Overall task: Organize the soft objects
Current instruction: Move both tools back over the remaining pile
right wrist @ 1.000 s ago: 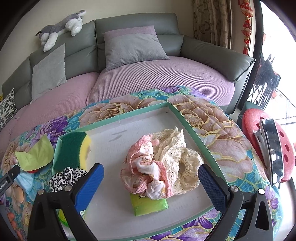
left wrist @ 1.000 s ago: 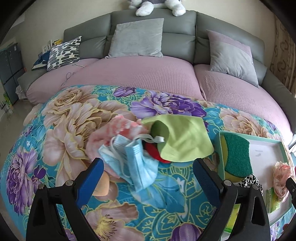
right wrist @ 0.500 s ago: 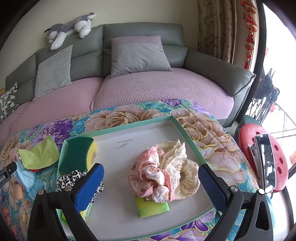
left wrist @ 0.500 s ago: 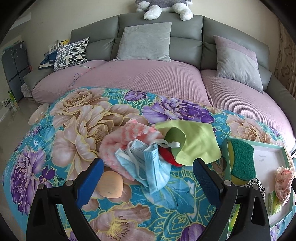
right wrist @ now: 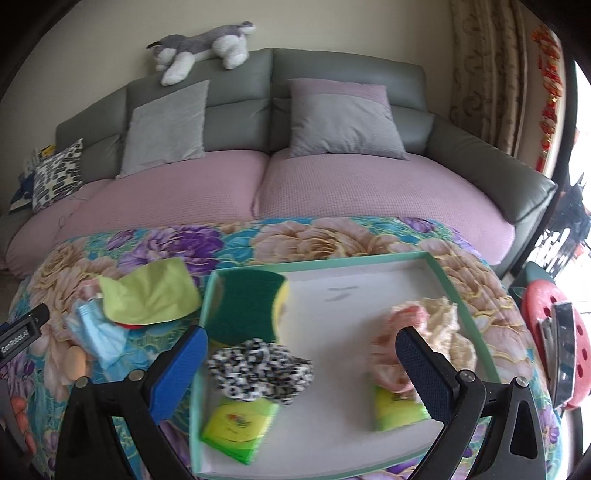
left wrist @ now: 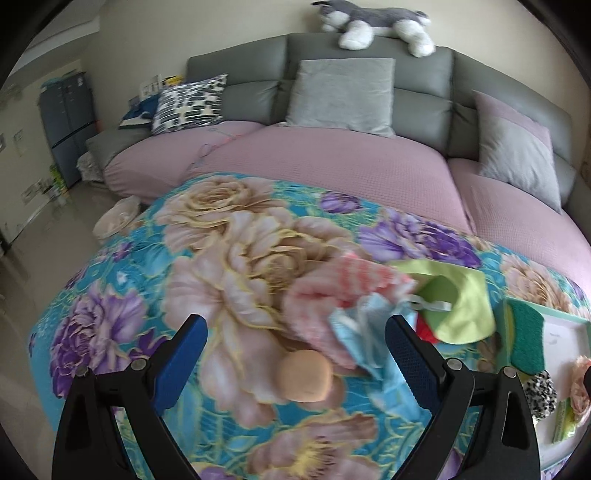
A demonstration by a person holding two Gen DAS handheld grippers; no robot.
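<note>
Floral blanket (left wrist: 122, 317) bears a blurred, perhaps peach sponge (left wrist: 304, 376) between left tool (left wrist: 295, 350) fingers.

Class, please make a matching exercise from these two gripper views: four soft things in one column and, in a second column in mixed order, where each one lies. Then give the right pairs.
Things
1. green and yellow sponge
2. plush dog
3. blue face mask
4. black-and-white scrunchie

Places
A. on top of the sofa back
B. on the floral blanket, outside the tray
C. in the tray, at its far left corner
D. in the tray, on a green packet

Pairs: 1-C, 2-A, 3-B, 4-D
</note>
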